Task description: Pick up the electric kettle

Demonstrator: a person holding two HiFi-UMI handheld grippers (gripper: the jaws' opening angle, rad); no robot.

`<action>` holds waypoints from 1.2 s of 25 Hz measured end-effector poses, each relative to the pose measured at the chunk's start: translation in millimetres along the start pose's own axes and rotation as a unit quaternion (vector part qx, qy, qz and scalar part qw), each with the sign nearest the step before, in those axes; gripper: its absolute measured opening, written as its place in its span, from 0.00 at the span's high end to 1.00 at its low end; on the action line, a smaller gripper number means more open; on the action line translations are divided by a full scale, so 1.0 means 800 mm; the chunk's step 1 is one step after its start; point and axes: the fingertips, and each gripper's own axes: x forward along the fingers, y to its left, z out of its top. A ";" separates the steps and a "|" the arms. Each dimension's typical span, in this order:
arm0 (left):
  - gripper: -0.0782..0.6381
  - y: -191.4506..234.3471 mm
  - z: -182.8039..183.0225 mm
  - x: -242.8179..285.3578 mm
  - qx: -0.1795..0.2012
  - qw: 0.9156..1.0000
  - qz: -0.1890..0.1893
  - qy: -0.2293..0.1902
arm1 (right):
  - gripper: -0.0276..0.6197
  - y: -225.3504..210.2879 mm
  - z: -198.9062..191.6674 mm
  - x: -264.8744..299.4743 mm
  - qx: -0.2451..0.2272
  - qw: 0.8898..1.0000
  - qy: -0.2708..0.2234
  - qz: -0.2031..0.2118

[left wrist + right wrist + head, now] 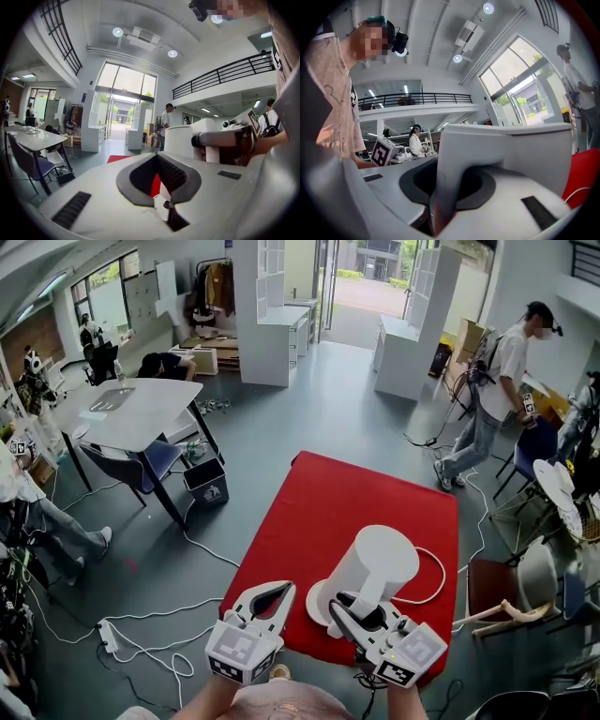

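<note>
Head view: a red table fills the middle of the floor, and the white kettle is at its near edge, leaning with its top tipped away and to the right. Just left of its lower end lies a round white base, and a white cord loops over the red surface on the right. From here I cannot tell whether the kettle's bottom is clear of the base.

The right gripper reaches in level from the near side. Its own view shows the right gripper clamped on the kettle's handle, which stands upright between the dark pads, with the kettle's body filling the space beyond.

The left gripper is just beside the kettle, on its left, over the table's near edge. In its own view the left gripper has its tips together with nothing between them; red shows through the hollow behind the tips. The kettle rises just to the right.

Farther off stand a white table and a dark bin, and a person walks at the right.
</note>
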 end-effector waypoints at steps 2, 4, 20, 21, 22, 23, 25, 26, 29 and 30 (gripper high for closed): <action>0.89 -0.008 0.006 0.001 0.000 1.000 -0.005 -0.005 | 0.80 0.008 0.018 -0.008 -0.010 1.000 -0.006 0.001; 0.89 -0.016 0.013 0.001 0.000 1.000 -0.009 -0.012 | 0.80 0.013 0.030 -0.018 -0.020 1.000 -0.012 -0.003; 0.89 -0.099 0.037 -0.043 0.011 0.999 -0.021 -0.031 | 0.80 0.041 0.025 -0.104 -0.026 0.999 -0.014 -0.034; 0.89 -0.107 0.036 -0.049 0.012 0.999 -0.019 -0.031 | 0.80 0.045 0.025 -0.110 -0.024 0.999 -0.015 -0.032; 0.89 -0.114 0.036 -0.056 0.012 0.999 -0.017 -0.031 | 0.80 0.049 0.025 -0.116 -0.022 0.999 -0.015 -0.028; 0.89 -0.122 0.036 -0.062 0.012 0.999 -0.014 -0.031 | 0.80 0.055 0.024 -0.121 -0.021 0.999 -0.015 -0.024; 0.89 -0.136 0.036 -0.075 0.012 0.999 -0.011 -0.034 | 0.80 0.066 0.023 -0.130 -0.026 0.999 -0.015 -0.015; 0.89 -0.142 0.036 -0.080 0.013 0.999 -0.009 -0.035 | 0.80 0.070 0.023 -0.133 -0.029 0.999 -0.014 -0.011; 0.89 -0.156 0.037 -0.095 0.015 0.999 -0.009 -0.037 | 0.80 0.083 0.020 -0.140 -0.032 0.999 -0.012 -0.007; 0.89 -0.160 0.036 -0.101 0.014 0.999 -0.008 -0.036 | 0.80 0.088 0.018 -0.142 -0.030 0.999 -0.011 -0.006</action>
